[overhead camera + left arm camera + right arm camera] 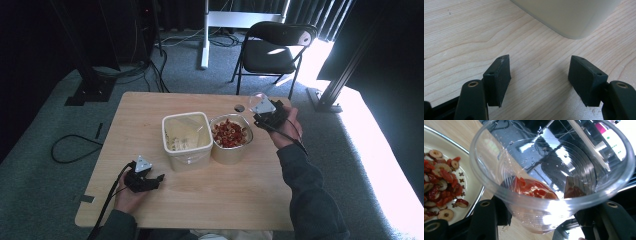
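Note:
My right gripper [261, 112] is shut on a clear plastic cup [257, 99], held tilted just right of a round bowl [231, 156]. The bowl holds red and tan dried fruit slices [229, 133]. In the right gripper view the cup [574, 170] sits between the jaws of the right gripper [539, 200], with a few red fruit pieces [531, 188] in it. The bowl rim [479, 193] and its fruit slices [439, 185] lie to the left. My left gripper [158, 179] rests low on the table [225, 195] near its front left, open, with nothing between the jaws of the left gripper [540, 61].
A square cream tub [187, 156] stands left of the bowl, touching it; its corner [569, 17] is just beyond the left jaws. A small dark hole [239, 107] marks the tabletop behind the bowl. A black chair [275, 50] and cables lie on the floor past the table.

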